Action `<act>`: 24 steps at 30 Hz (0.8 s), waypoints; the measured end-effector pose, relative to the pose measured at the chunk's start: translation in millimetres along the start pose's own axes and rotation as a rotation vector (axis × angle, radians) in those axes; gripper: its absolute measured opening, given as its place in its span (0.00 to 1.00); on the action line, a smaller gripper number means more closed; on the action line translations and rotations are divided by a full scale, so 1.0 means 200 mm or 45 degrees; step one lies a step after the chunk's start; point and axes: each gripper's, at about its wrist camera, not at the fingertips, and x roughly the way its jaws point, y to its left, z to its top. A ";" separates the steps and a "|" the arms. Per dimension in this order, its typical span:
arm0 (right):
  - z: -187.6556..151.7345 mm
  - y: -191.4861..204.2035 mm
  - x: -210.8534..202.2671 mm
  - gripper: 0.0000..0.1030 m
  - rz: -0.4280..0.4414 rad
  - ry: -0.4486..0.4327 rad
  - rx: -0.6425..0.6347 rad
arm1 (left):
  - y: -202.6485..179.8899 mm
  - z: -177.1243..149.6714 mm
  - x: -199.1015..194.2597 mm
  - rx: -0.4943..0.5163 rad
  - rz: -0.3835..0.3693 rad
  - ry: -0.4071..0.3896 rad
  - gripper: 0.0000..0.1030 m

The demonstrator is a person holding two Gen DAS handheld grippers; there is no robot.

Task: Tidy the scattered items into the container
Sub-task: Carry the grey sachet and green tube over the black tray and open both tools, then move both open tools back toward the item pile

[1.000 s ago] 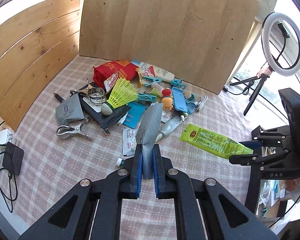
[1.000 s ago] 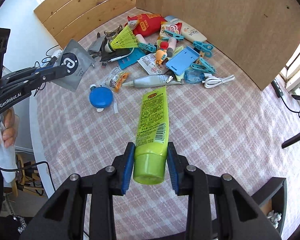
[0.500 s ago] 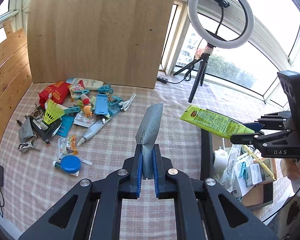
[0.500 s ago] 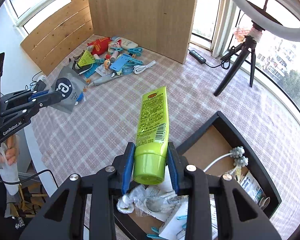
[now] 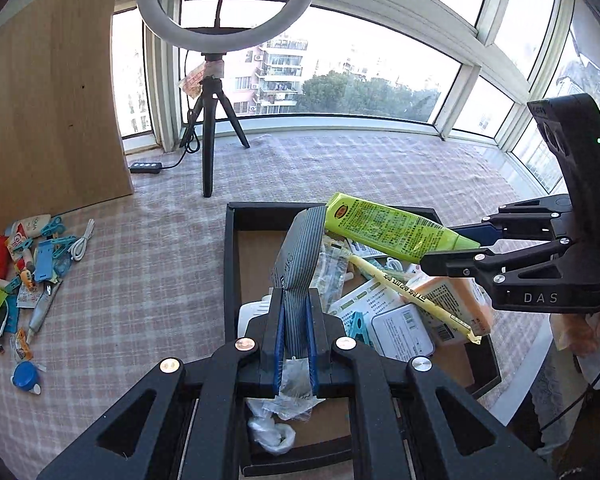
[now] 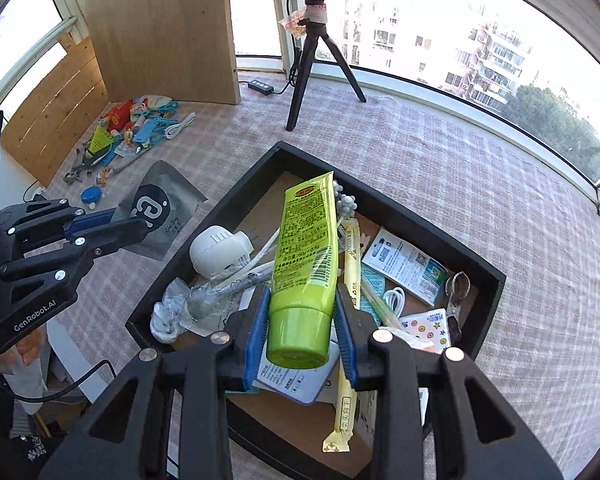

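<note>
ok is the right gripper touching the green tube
Touching. The right wrist view shows the right gripper with both blue pads pressed against the green tube near its cap.

ring light (image 5: 224, 8) on a tripod (image 6: 312, 60), power strip (image 5: 145, 167) beside wooden board (image 6: 160, 32), probably unlit.

Lime-grn tube (image 6: 306, 240), grey striped pouch (image 5: 300, 252)

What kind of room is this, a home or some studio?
Probably a glassed-in balcony at home, set up for filming: curved windows face apartment blocks, a ring light stands on a tripod, and a checked cloth covers the surface under a black tray.
</note>
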 end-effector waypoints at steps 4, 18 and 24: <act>-0.07 -0.11 -0.04 0.30 -0.019 -0.005 0.056 | -0.14 0.03 0.06 0.052 -0.013 0.015 0.10; -0.07 -0.15 -0.07 0.48 0.007 -0.057 0.126 | -0.25 0.05 -0.02 0.098 0.092 -0.044 0.60; 0.01 -0.03 -0.02 0.48 0.031 -0.056 0.074 | -0.12 0.01 -0.06 0.045 0.138 -0.042 0.60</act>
